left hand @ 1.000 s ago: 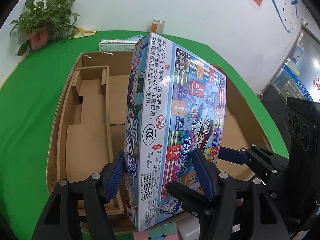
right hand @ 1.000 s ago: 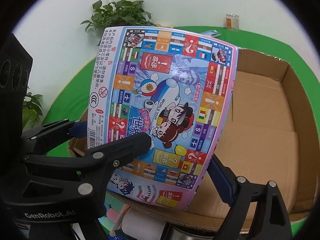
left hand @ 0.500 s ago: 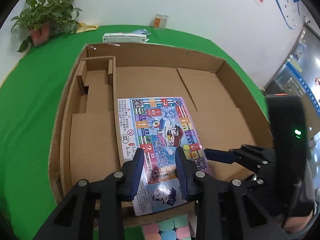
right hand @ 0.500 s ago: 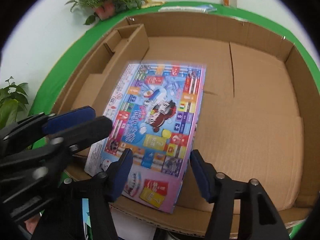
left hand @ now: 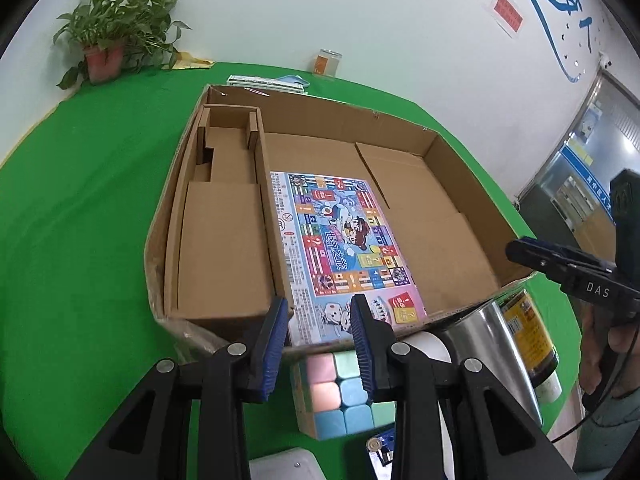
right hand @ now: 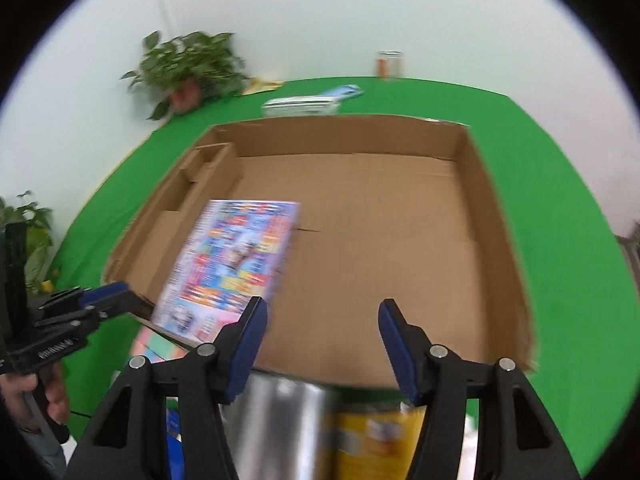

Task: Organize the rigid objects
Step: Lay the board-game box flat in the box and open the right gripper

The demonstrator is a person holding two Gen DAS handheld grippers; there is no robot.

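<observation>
A colourful board game box lies flat on the floor of a large open cardboard box, against its left divider; it also shows in the right wrist view. My left gripper is open and empty, just outside the box's near wall, above a pastel puzzle cube. My right gripper is open and empty, over a silver can and a yellow-labelled can at the near wall. The cardboard box is otherwise bare.
The green table holds a potted plant, a small jar and a flat white packet behind the box. A silver can, a white roll and a white lid crowd the near side.
Both grippers held the game box upright a second ago. It was laid flat in the cardboard box and released. Both grippers have pulled back out of the box, open.
</observation>
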